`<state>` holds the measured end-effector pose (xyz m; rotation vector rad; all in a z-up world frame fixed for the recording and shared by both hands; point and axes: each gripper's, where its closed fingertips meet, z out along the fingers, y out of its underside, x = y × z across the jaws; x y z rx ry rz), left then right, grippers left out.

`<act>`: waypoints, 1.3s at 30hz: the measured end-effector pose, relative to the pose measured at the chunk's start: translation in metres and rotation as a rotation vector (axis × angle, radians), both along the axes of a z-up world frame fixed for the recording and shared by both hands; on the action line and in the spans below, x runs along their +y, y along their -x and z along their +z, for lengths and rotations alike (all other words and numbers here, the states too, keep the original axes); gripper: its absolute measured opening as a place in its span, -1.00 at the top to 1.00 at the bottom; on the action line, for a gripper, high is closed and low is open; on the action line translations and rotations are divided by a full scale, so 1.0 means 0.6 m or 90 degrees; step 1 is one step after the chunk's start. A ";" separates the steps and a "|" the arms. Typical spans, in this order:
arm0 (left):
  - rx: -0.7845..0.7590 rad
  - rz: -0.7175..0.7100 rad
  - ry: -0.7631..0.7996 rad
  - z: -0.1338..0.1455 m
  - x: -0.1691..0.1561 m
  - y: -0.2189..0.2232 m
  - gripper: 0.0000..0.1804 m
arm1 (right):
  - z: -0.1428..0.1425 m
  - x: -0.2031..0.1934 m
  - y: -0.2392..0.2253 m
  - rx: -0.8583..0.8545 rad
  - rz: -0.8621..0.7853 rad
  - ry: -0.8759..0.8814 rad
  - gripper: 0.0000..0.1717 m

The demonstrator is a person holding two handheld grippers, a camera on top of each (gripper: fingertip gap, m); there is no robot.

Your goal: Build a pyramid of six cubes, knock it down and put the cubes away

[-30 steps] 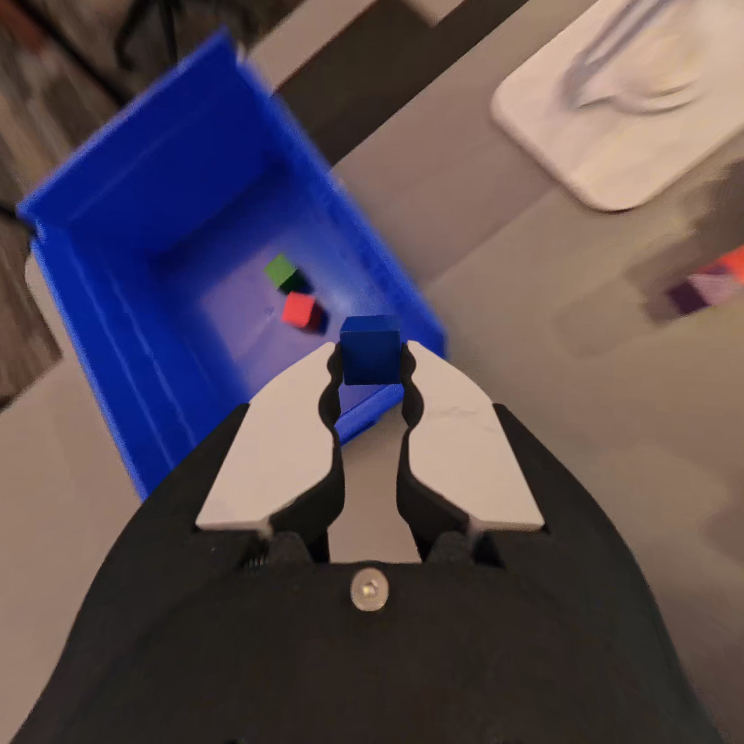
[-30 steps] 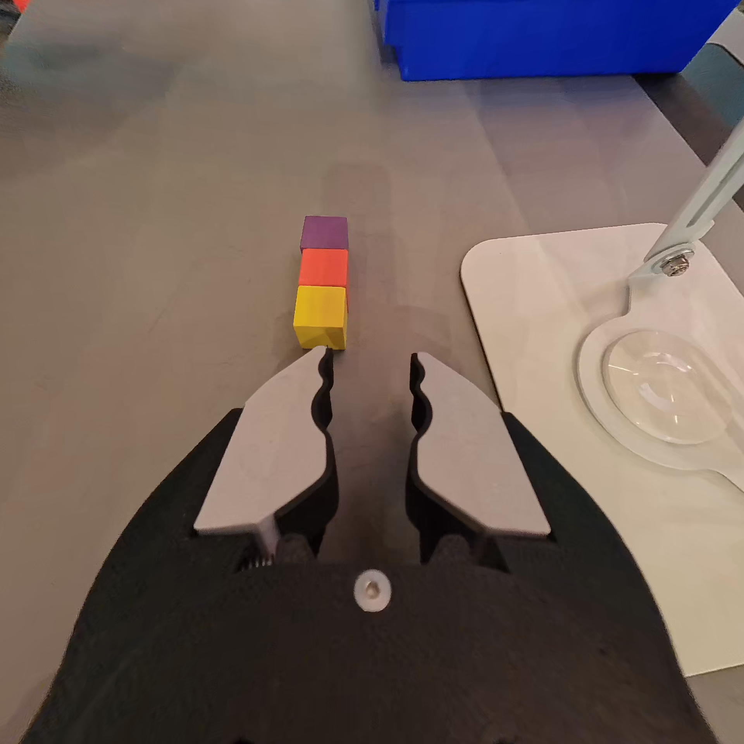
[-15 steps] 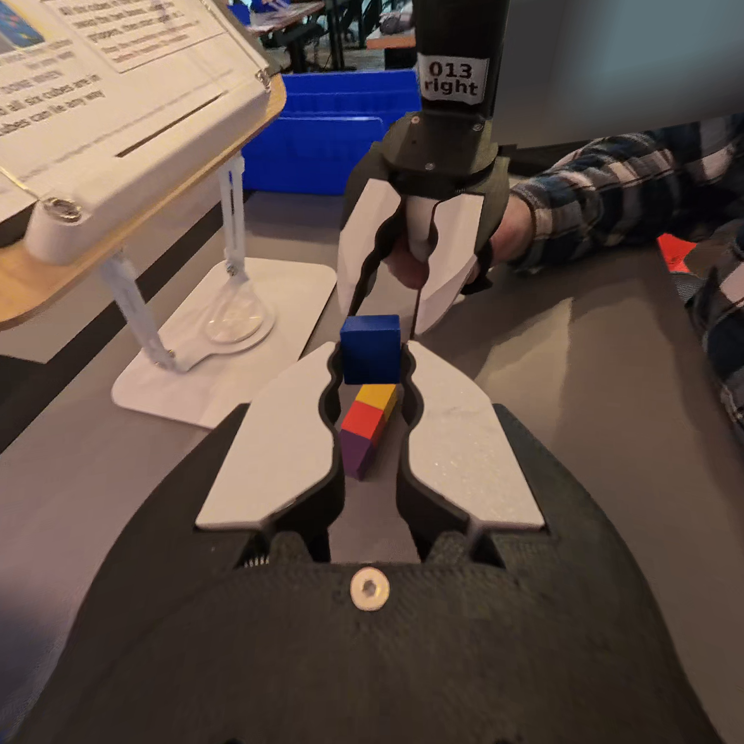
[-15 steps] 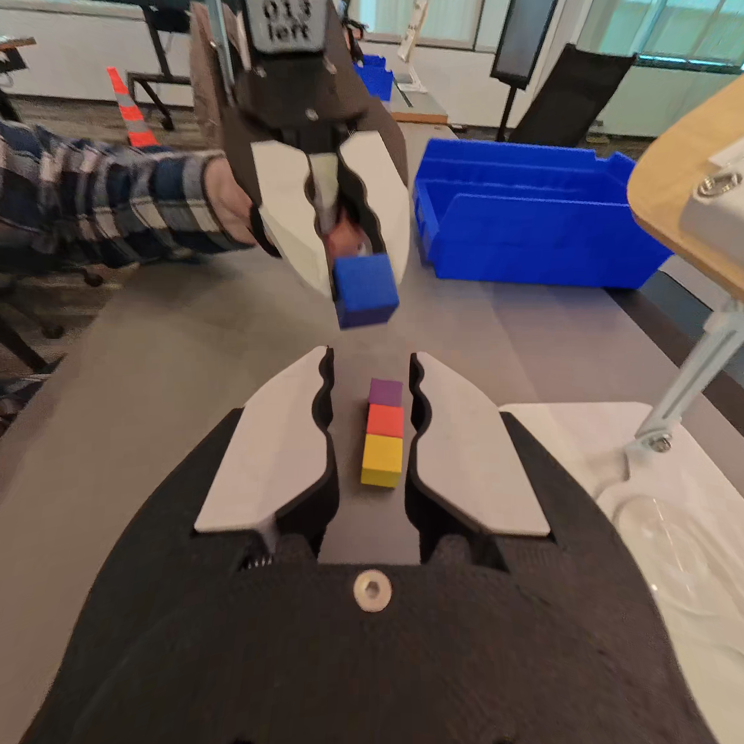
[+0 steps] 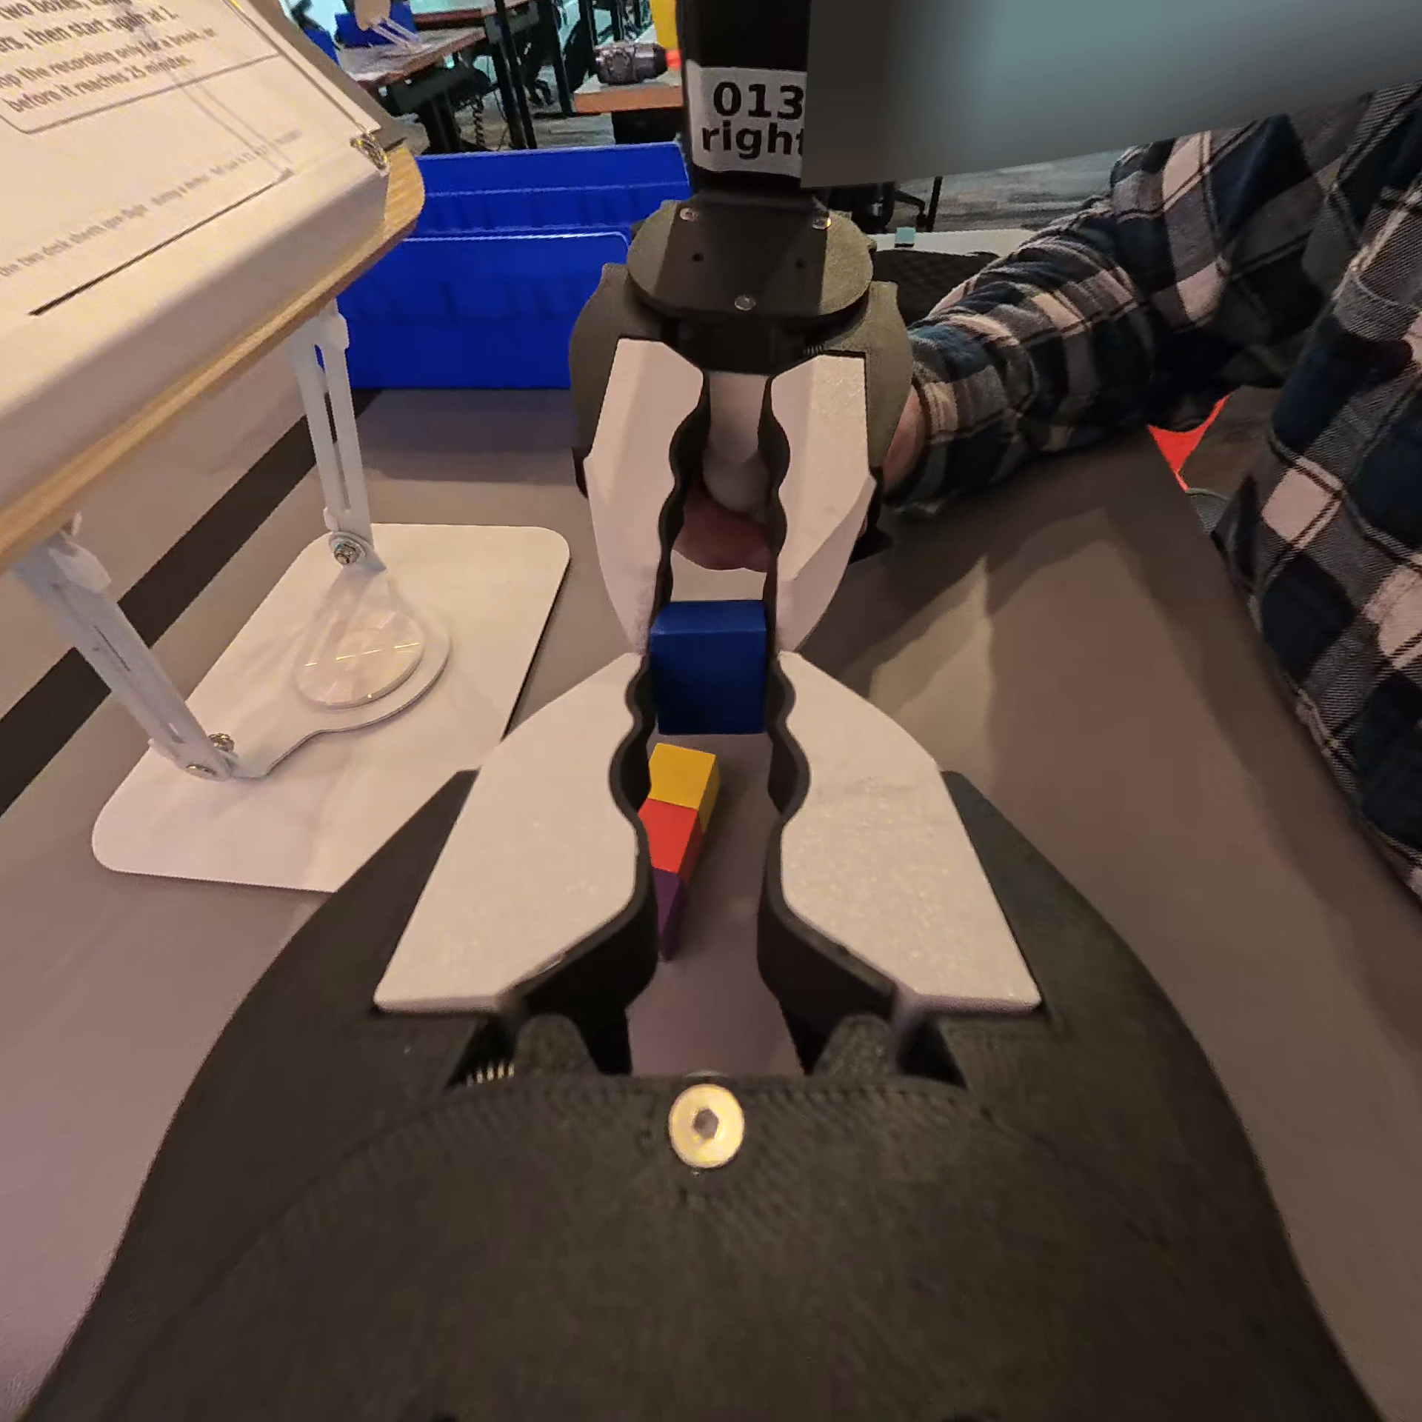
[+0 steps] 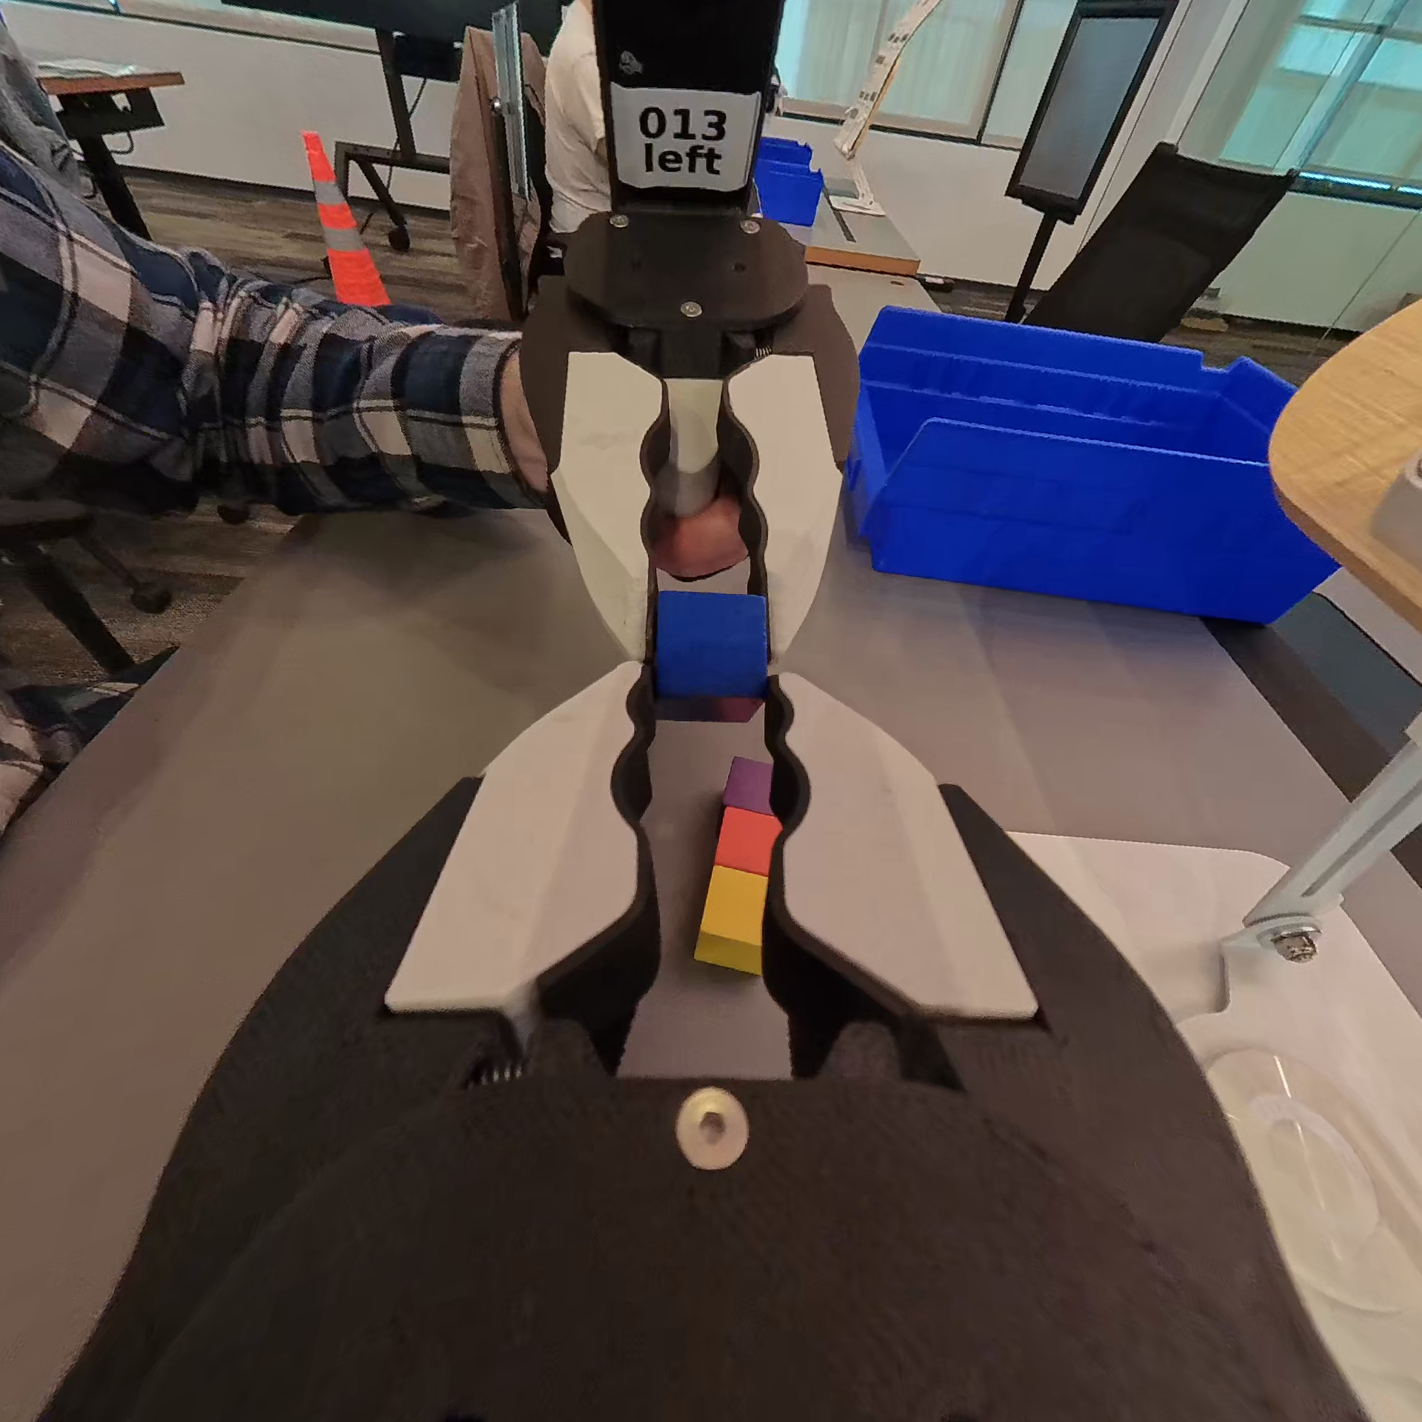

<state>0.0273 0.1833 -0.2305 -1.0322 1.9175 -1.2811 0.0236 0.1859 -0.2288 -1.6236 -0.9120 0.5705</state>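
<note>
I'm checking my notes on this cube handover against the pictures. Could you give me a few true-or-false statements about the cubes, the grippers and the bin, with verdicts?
1. The blue cube is held in the air between both grippers. True.
2. Three cubes lie in a row on the table: yellow cube, red cube, purple cube. True.
3. The blue cube rests on top of that row. False: it is above the table, clear of the row.
4. The blue bin stands on the white stand base. False: it stands on the grey table, apart from the base.
5. The left gripper is closed on the blue cube. True.
</note>
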 end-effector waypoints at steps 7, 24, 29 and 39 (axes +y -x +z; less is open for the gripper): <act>0.018 0.028 0.018 -0.010 0.024 0.003 0.59 | -0.007 0.010 -0.021 -0.014 -0.046 0.030 0.69; 0.101 0.124 -0.063 -0.110 0.095 0.043 0.68 | -0.115 0.025 -0.037 -0.136 -0.162 0.180 0.69; 0.116 0.124 -0.070 -0.122 0.094 0.043 0.68 | -0.123 0.024 -0.034 -0.144 -0.156 0.183 0.69; 0.116 0.120 -0.069 -0.124 0.091 0.040 0.68 | -0.126 0.024 -0.035 -0.133 -0.151 0.188 0.69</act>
